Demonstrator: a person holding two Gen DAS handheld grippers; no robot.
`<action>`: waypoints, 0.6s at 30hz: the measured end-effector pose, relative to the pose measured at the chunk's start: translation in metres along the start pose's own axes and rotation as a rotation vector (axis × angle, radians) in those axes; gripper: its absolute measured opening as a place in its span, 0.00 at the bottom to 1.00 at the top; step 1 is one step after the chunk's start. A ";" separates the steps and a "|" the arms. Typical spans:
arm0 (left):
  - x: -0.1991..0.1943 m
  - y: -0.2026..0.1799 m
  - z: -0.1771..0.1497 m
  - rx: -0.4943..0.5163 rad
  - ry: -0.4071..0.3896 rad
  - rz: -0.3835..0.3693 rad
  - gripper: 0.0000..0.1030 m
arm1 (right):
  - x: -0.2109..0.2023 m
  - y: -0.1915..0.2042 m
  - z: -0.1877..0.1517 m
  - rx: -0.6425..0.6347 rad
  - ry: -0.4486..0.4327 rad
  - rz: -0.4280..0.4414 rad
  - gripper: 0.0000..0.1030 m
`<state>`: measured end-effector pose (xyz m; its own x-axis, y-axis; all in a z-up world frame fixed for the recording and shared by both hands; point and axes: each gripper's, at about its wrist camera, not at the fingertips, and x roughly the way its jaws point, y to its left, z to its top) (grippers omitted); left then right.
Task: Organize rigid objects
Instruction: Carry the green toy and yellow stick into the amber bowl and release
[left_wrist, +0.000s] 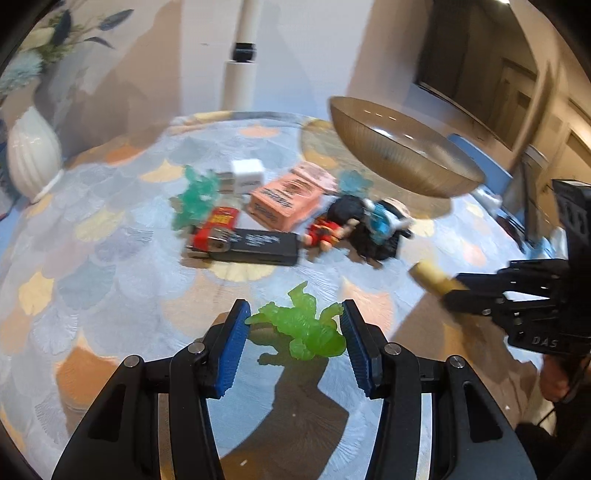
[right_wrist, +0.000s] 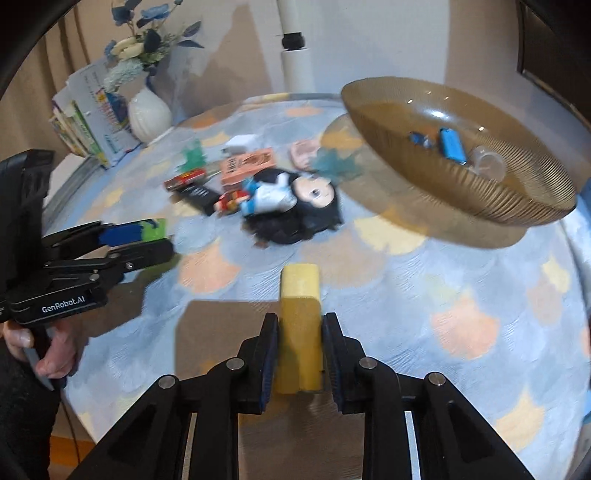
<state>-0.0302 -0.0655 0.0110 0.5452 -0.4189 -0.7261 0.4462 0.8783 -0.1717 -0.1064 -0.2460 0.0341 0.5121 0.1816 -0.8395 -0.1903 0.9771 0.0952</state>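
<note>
The right gripper (right_wrist: 300, 354) was closed on a yellow block (right_wrist: 300, 325), its pads pressed flat against the two long sides, the block standing up out of the jaws above the tablecloth (right_wrist: 461, 295). The block looked light and stiff, matte enough not to slip, so a mid-body squeeze on the flat faces seemed sound.

The left gripper (left_wrist: 293, 332) stood partly open around a translucent green figurine (left_wrist: 301, 328), which appeared lifted off the cloth. The right pad touched an outstretched limb; whether the left pad (left_wrist: 232, 347) pressed on it, I could not tell. The figurine seemed a light, hard plastic with thin limbs and a glossy, uneven surface; the thicker torso would probably give a surer hold than the limbs.

Beyond them, in the middle of the table, lay a loose cluster: one teal translucent figurine (left_wrist: 195, 199), one white cube (left_wrist: 247, 173), one red box (left_wrist: 216, 229), one black bar-shaped case (left_wrist: 258, 243), one salmon-pink carton (left_wrist: 284, 203) with a paler pink packet behind it, one small red-clad figure (left_wrist: 325, 232), one black-haired doll (right_wrist: 291, 199) and one flat blue flower-like piece (right_wrist: 336, 162).

To the far right stood one amber ribbed glass bowl (right_wrist: 517, 192), already holding two blue items and one clear small cup (right_wrist: 487, 160). At the far left stood one white vase (right_wrist: 149, 114) of flowers.
</note>
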 end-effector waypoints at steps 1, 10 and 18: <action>0.001 -0.002 -0.001 0.012 0.009 -0.024 0.52 | 0.000 -0.001 -0.003 -0.001 0.002 -0.003 0.34; 0.000 0.003 -0.002 -0.023 0.007 0.000 0.70 | 0.000 -0.012 -0.013 0.089 -0.050 -0.014 0.68; 0.013 -0.013 0.004 0.048 0.074 0.075 0.45 | 0.010 0.026 -0.003 -0.041 -0.048 -0.132 0.23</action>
<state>-0.0262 -0.0836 0.0064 0.5254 -0.3331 -0.7829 0.4408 0.8936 -0.0844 -0.1083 -0.2191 0.0263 0.5743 0.0574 -0.8166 -0.1522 0.9876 -0.0375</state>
